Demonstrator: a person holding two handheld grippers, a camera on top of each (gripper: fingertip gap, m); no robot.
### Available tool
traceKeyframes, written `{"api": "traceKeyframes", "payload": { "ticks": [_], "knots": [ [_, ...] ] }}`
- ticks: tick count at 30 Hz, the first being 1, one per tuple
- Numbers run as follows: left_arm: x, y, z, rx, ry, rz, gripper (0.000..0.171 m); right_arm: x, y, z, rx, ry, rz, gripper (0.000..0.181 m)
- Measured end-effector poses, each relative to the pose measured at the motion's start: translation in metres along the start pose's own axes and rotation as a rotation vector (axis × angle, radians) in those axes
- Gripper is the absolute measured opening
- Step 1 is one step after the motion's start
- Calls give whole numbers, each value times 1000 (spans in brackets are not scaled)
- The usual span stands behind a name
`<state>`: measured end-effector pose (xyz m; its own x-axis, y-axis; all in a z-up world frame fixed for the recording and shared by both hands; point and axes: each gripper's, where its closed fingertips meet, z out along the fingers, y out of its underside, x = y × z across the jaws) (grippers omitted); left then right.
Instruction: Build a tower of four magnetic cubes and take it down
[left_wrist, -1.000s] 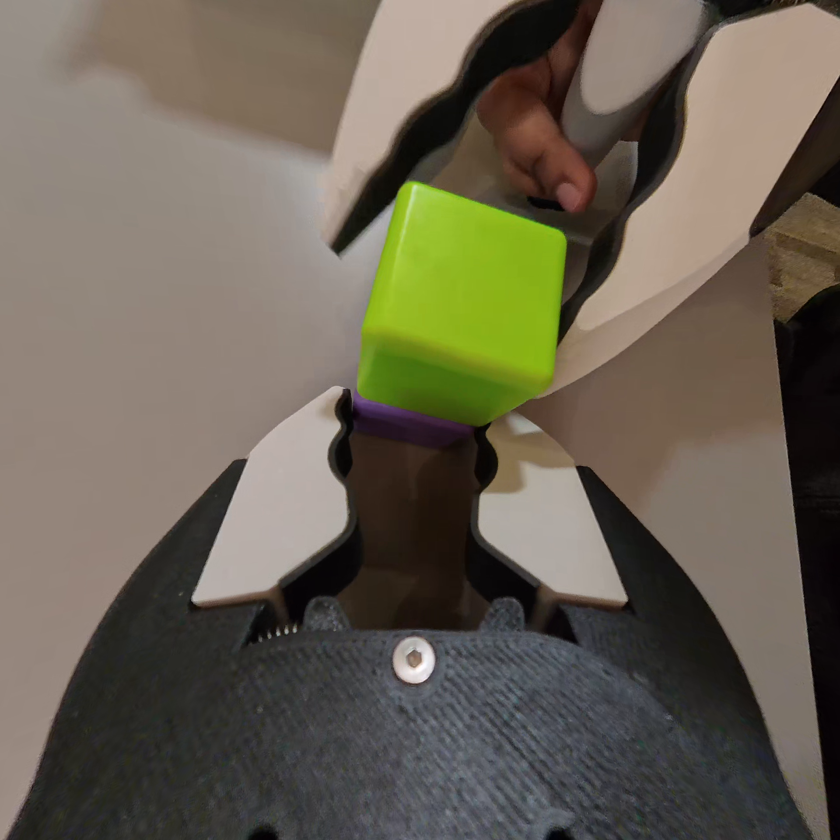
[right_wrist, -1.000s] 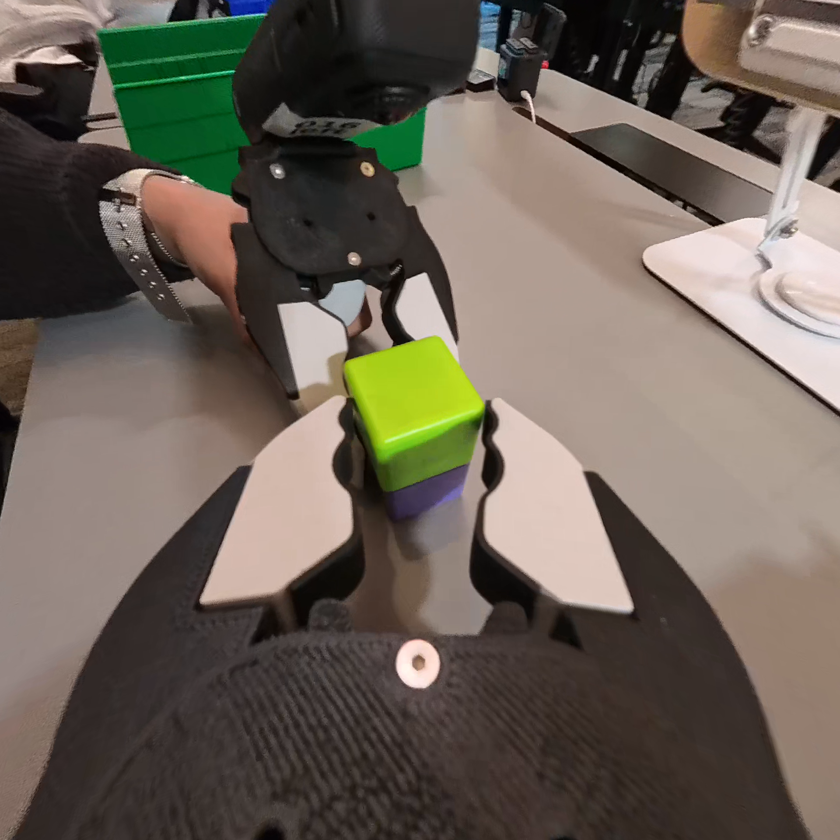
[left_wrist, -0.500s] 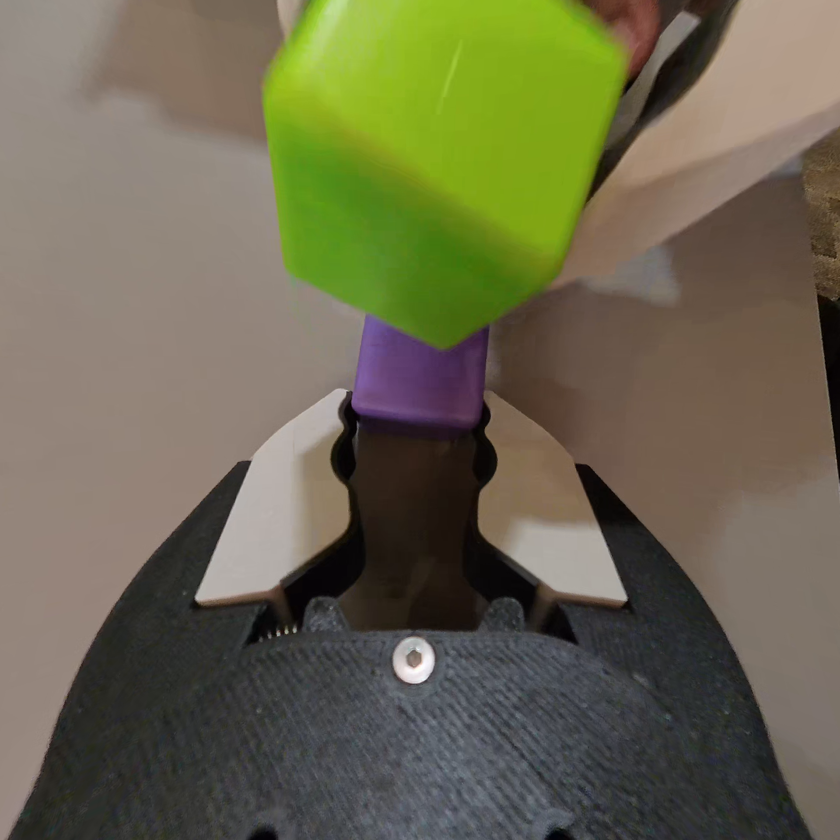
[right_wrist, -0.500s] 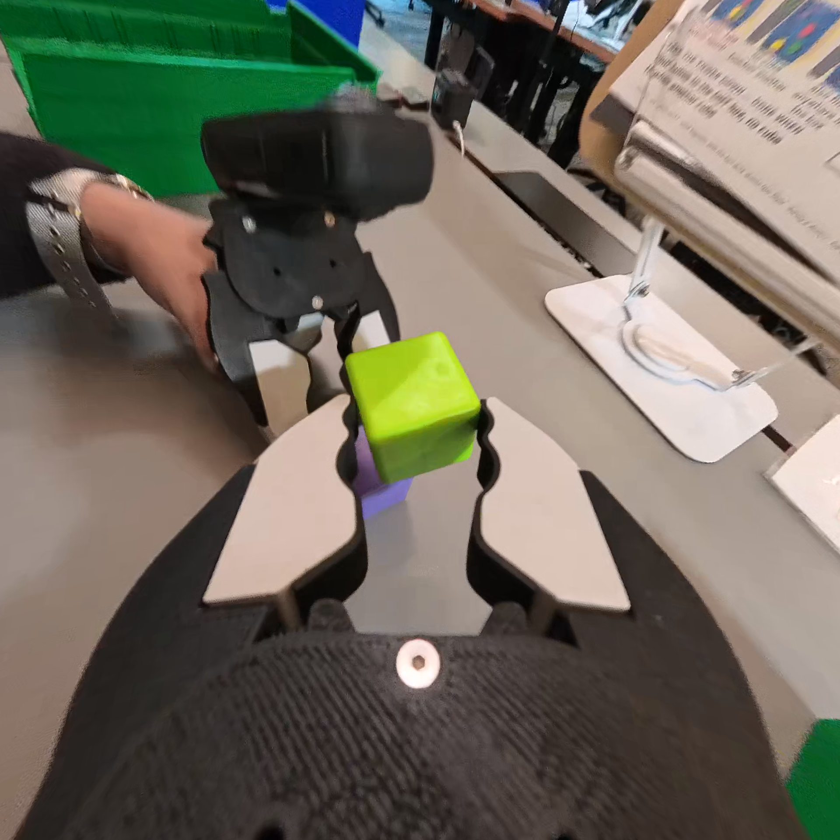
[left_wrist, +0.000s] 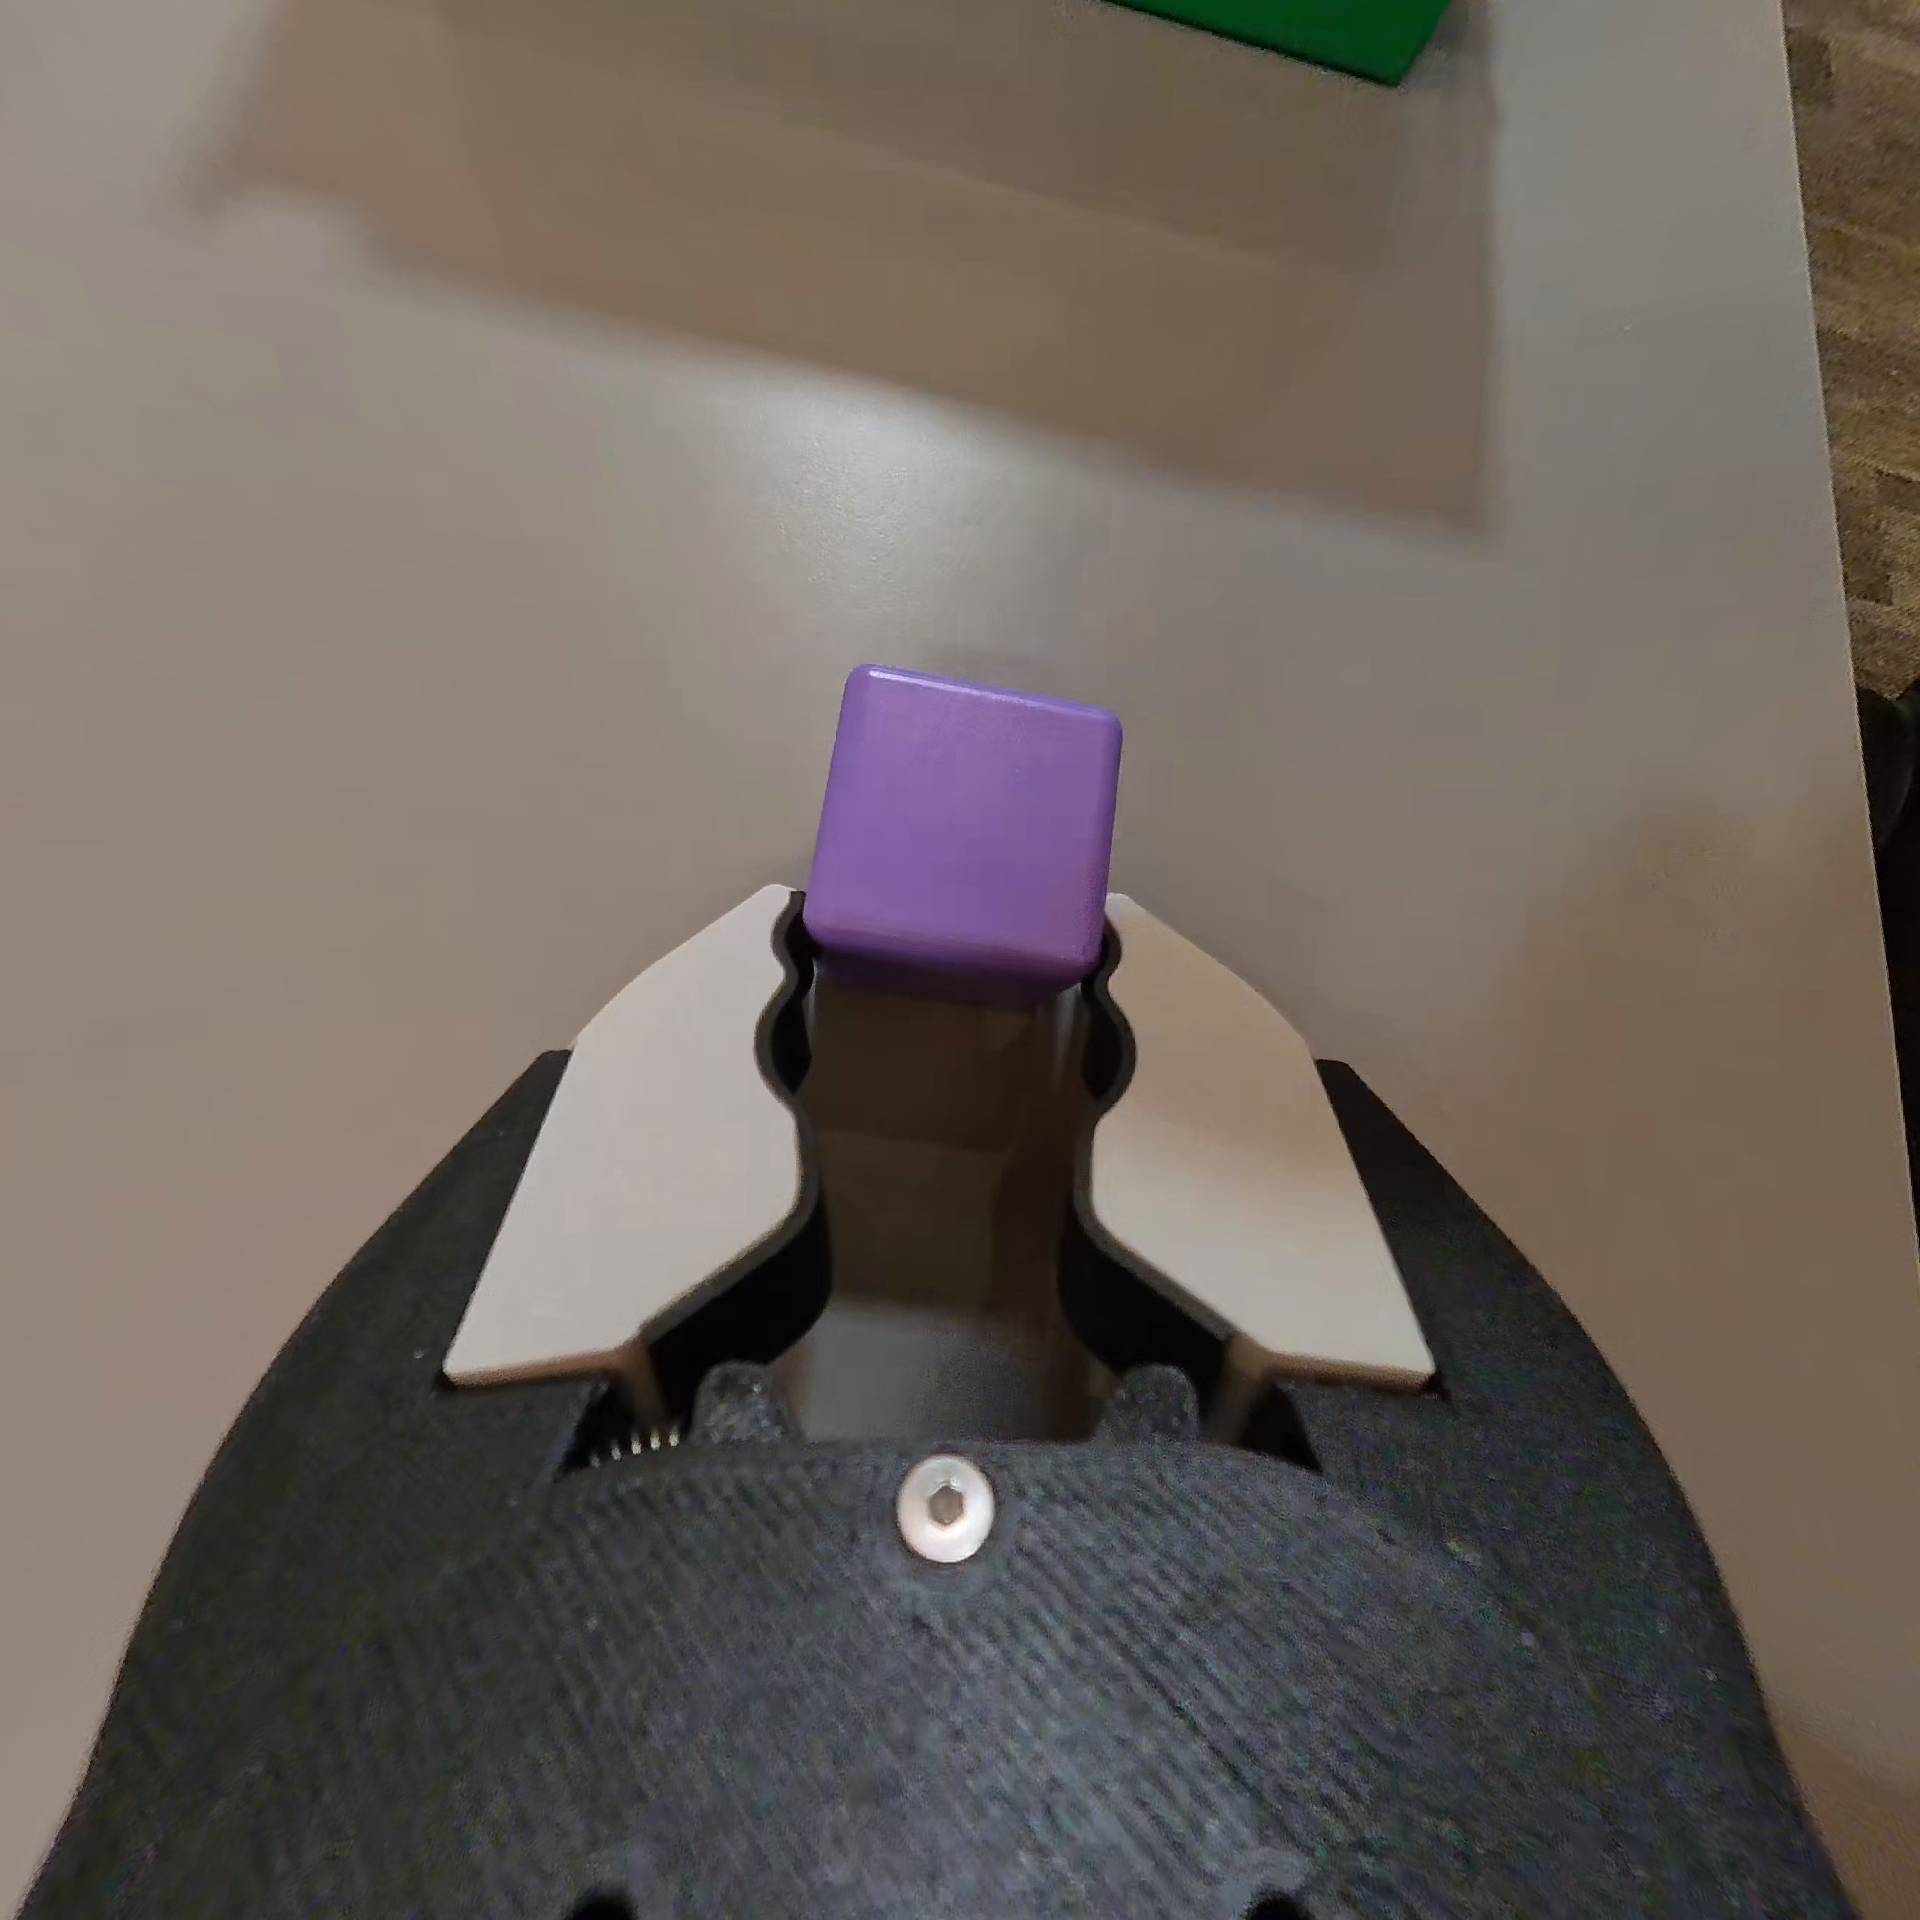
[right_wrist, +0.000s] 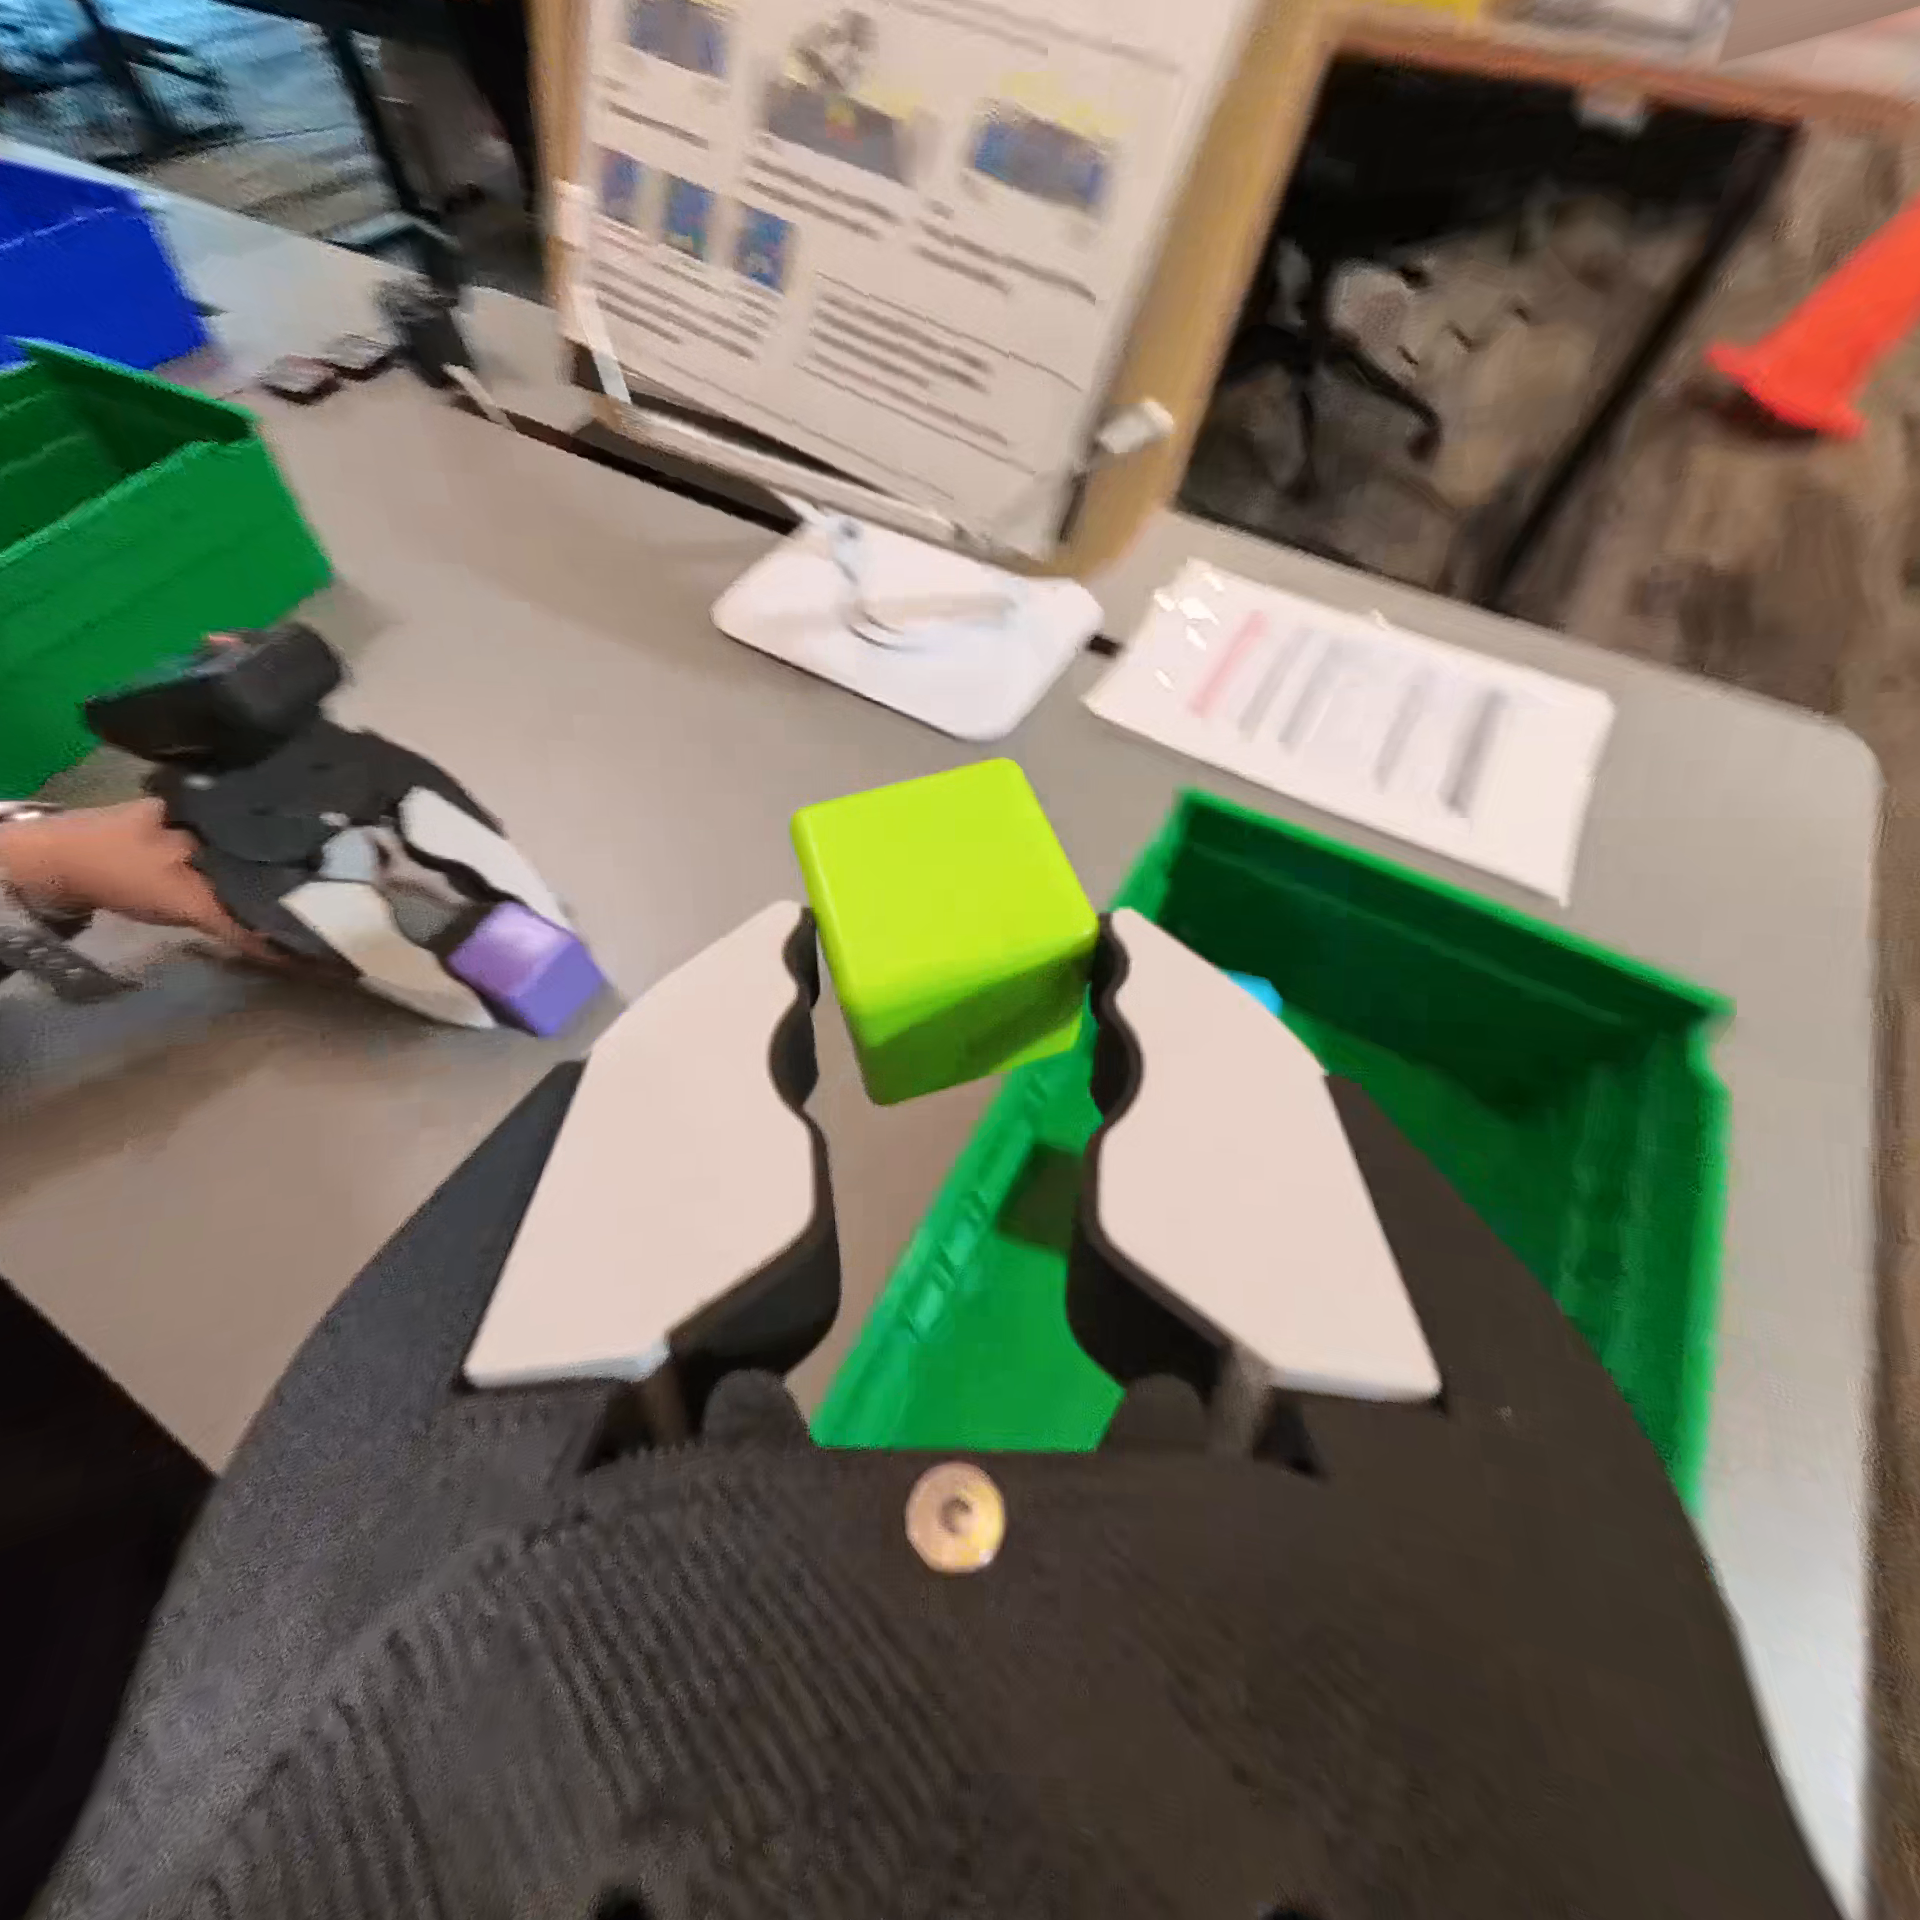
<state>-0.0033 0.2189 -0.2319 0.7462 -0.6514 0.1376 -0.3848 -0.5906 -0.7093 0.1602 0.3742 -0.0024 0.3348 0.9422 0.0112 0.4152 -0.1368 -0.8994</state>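
A: We see the left gripper (left_wrist: 951, 961), jaws pinching the purple cube (left_wrist: 961, 831) on the grey worktop (left_wrist: 416, 623).

B: We see the right gripper (right_wrist: 951, 971) clamping the lime cube (right_wrist: 940, 925), seemingly above the green bin (right_wrist: 1455, 997).

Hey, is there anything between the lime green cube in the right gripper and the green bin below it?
Nothing visible. The right gripper holds the lime green cube in the air above the near end of the open green bin. The bin has no lid; a dark green block and something light blue lie inside.
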Motion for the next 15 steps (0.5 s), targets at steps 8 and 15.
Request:
{"api": "traceKeyframes", "payload": {
  "ticks": [8,15],
  "knots": [
    [-2,0,0,0,-11,-8,50,102,120,-39,-500,324,103,51],
    [-2,0,0,0,-11,-14,50,118,194,-10,-814,360,37,51]
  ]
}}
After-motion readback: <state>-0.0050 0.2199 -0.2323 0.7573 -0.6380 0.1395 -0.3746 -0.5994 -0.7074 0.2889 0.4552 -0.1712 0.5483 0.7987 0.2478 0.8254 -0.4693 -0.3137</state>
